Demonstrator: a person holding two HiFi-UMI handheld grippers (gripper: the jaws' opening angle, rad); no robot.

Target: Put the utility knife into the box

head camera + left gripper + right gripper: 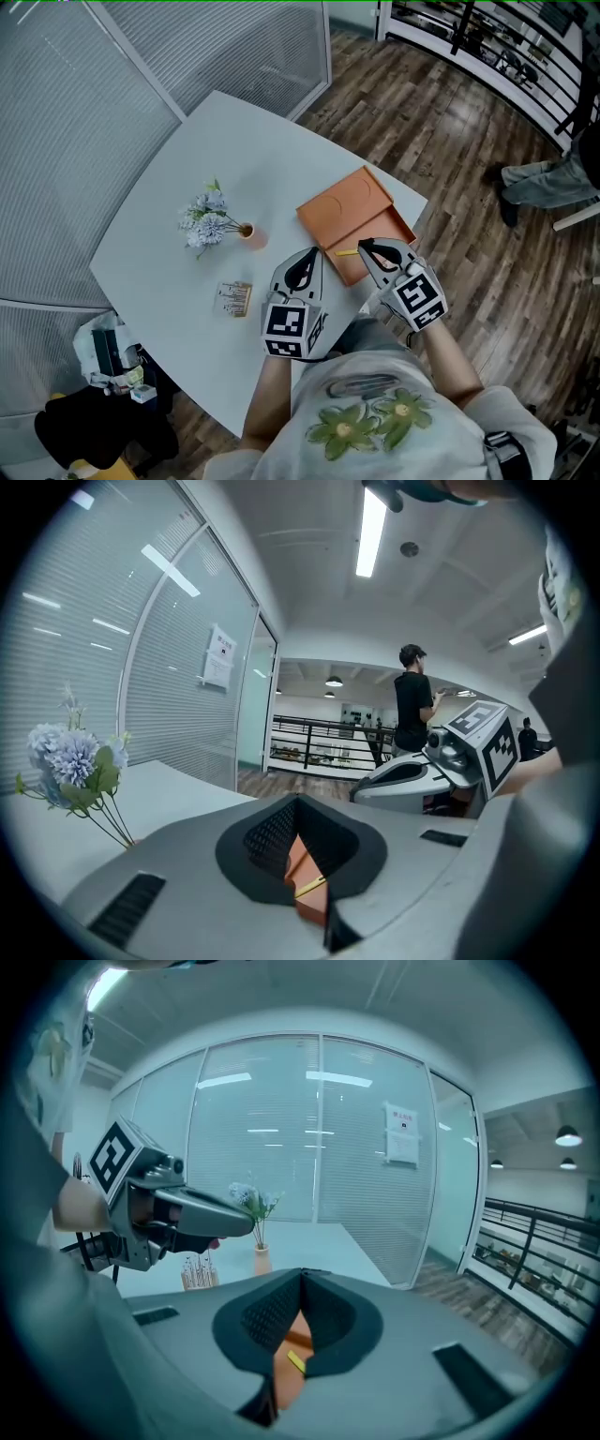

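Lining up on the utility knife (347, 251)
Your left gripper (307, 261) and right gripper (362, 246) have jaws closed, empty; reopen the right over the knife by the box (352, 211).

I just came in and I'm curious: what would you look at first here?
The orange box jumps out first, lying open at the right edge of the white table, with a thin yellow knife at its near side. Just in front, the left hand-held gripper and the right hand-held gripper point towards it, both shut. Further left stand pale flowers in a small vase.
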